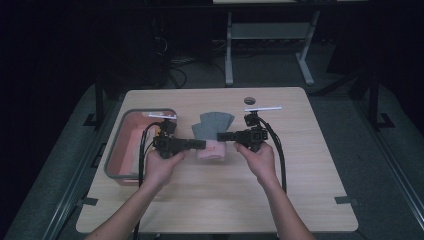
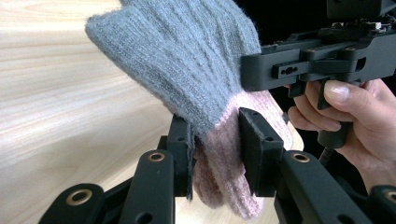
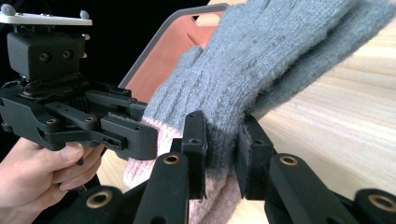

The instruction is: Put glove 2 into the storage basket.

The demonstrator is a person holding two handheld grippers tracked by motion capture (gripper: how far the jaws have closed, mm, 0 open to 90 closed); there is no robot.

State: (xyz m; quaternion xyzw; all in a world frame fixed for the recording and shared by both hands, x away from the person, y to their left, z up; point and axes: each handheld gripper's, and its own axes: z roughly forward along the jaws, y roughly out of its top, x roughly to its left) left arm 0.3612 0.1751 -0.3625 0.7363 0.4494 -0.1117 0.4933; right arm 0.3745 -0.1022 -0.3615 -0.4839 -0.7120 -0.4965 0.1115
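Two hand-held grippers clamp one knitted glove between them above a wooden table.

Seen from the high view, the left gripper (image 1: 200, 144) and the right gripper (image 1: 223, 135) point toward each other over the middle of the table (image 1: 300, 165), with the glove (image 1: 212, 135) stretched between their tips. The glove is grey over the fingers and palm and pink at the cuff. In the left gripper view, the jaws are closed on the pink cuff where it meets the grey knit (image 2: 217, 140); in the right gripper view, the jaws pinch the grey knit just above the cuff (image 3: 222, 140). The grey fingers fan out toward the far side of the table. A grey-rimmed tray (image 1: 116, 145) with a reddish floor sits beside the left hand (image 1: 162, 167), at the table's left edge.
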